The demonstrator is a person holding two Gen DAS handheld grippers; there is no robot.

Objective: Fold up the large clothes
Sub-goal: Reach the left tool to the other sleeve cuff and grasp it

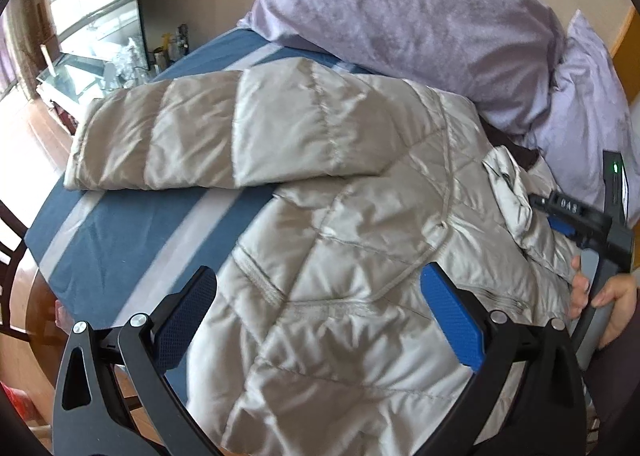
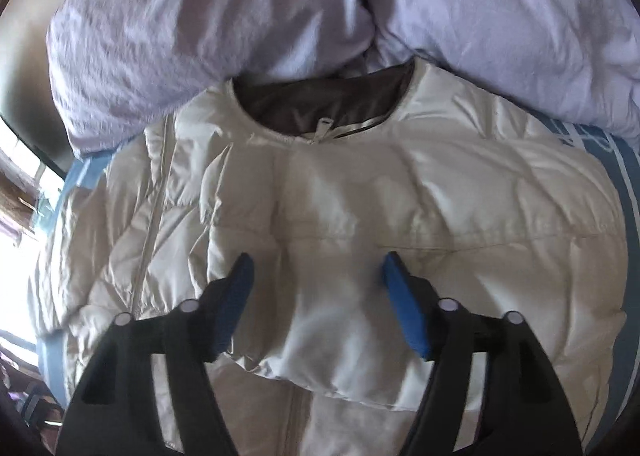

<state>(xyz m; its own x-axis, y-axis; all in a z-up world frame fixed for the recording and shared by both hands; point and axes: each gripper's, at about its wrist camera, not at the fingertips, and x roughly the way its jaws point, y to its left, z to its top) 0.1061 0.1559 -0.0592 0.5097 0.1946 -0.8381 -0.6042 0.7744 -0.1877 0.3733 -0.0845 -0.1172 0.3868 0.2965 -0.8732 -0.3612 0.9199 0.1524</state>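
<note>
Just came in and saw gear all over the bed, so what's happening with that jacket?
A person with a two-finger gripper in each hand is folding a pale quilted jacket spread on a blue striped bedsheet, in front of lilac pillows. One sleeve lies stretched out to the side. The other sleeve appears folded across the chest. The left gripper and the right gripper are both over the jacket with jaws open, holding nothing.

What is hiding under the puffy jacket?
Under the jacket lies a blue sheet with pale stripes, showing beside the sleeve. Lilac pillows sit behind the collar. Whatever lies directly beneath the jacket is covered, so it cannot be seen.
</note>
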